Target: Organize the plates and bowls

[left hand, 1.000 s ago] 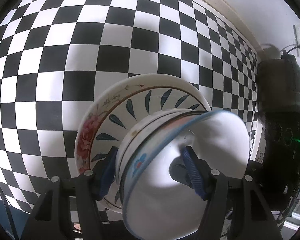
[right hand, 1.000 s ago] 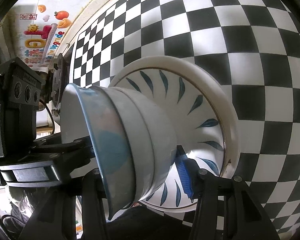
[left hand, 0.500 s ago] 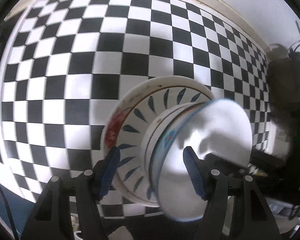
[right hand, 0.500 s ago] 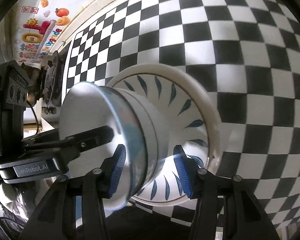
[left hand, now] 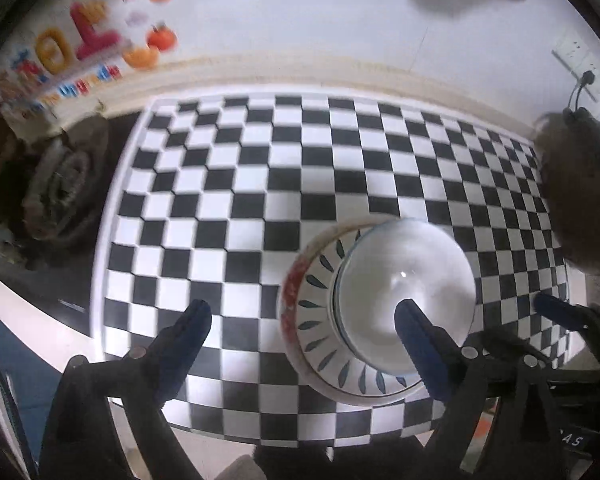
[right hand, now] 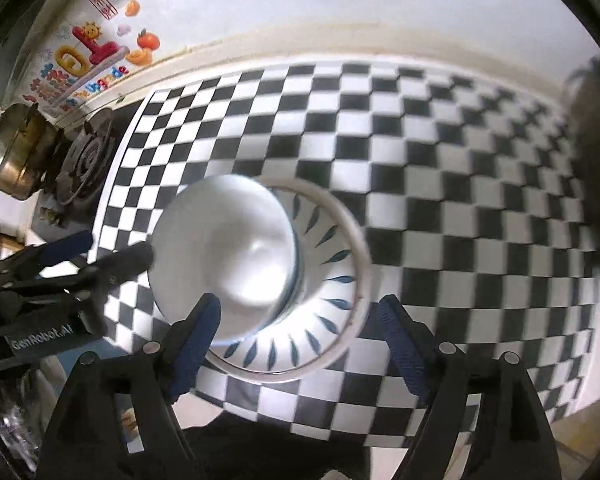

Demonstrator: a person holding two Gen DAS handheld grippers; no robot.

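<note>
A glossy white bowl (left hand: 404,292) sits nested in a round ceramic plate (left hand: 320,320) painted with blue leaf strokes and a red floral rim, near the front edge of the smooth black-and-white checkered tabletop (left hand: 260,184). The left gripper (left hand: 302,322) and right gripper (right hand: 300,316) both have jaws opening, blue ribbed pads clear of the dishes, gripping nothing. The left gripper's black body reads "GenRobot.AI". Bright wall stickers (right hand: 88,60) are too blurred to read
</note>
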